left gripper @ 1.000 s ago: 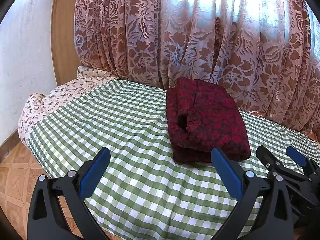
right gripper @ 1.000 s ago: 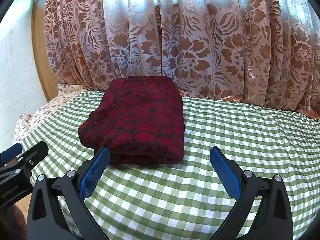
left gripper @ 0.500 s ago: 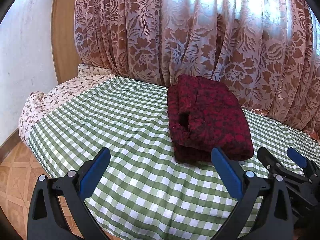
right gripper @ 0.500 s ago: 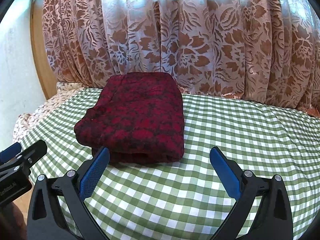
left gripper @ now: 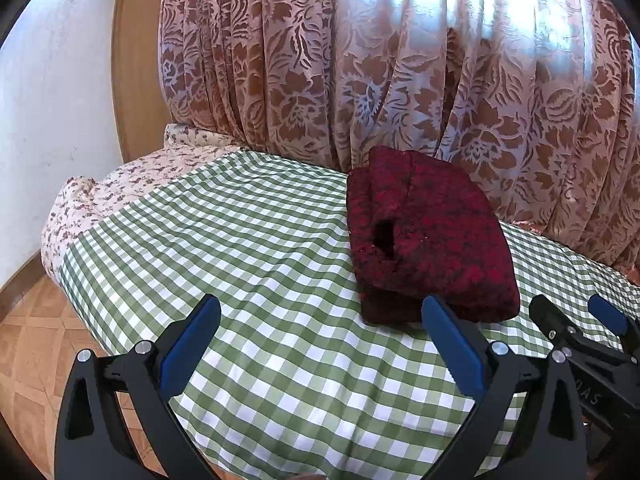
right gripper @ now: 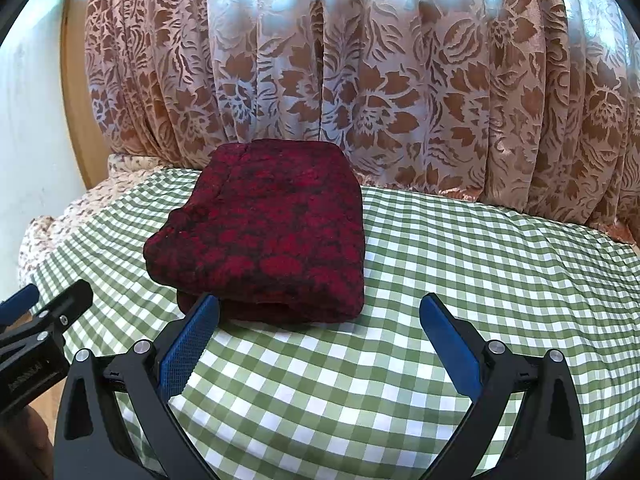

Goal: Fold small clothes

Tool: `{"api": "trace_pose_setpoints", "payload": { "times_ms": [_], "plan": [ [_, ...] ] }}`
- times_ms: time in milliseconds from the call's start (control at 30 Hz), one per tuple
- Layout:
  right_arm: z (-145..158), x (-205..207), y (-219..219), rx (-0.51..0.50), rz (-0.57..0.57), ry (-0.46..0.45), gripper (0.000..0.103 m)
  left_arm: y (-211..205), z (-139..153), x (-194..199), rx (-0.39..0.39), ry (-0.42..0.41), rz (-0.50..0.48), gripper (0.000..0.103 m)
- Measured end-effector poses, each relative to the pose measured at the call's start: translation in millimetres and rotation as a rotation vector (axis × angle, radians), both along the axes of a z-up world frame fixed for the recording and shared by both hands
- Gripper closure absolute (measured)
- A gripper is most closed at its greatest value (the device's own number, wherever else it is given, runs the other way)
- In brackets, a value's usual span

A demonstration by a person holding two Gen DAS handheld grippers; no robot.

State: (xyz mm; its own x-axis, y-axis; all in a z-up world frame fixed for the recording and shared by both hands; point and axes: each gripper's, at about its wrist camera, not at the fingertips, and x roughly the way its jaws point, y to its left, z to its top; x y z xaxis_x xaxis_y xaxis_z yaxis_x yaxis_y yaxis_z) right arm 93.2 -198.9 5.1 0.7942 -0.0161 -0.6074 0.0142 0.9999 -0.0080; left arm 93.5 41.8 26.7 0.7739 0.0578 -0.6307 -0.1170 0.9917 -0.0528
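Red-and-black knit garment (right gripper: 264, 232) lies folded in a thick bundle on the green checked cloth (right gripper: 460, 264), close to the floral curtain (right gripper: 380, 80). I have the left gripper (left gripper: 320, 344) and right gripper (right gripper: 316, 336) both spread and empty, short of it. It looks soft and floppy; I'd pinch the near folded edge.

Ahead of your right gripper (right gripper: 318, 330), whose black fingers carry blue pads (right gripper: 188, 348), lies a dark red garment (right gripper: 268, 236) mottled with black. Under it spreads a green-and-white checked cloth (right gripper: 460, 264) (a cream floral sheet (left gripper: 120, 188) shows beyond your left fingers), and behind hangs a pinkish curtain (right gripper: 400, 92) with brown flowers.
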Motion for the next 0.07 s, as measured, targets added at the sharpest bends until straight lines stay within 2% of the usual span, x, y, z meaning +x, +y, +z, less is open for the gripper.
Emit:
{"api": "trace_pose_setpoints", "payload": {
  "times_ms": [67],
  "plan": [
    [-0.7, -0.7, 1.0, -0.005, 0.000, 0.001, 0.004, -1.5, -0.2, -0.9, 0.014, -0.003, 0.007, 0.002]
  ]
}}
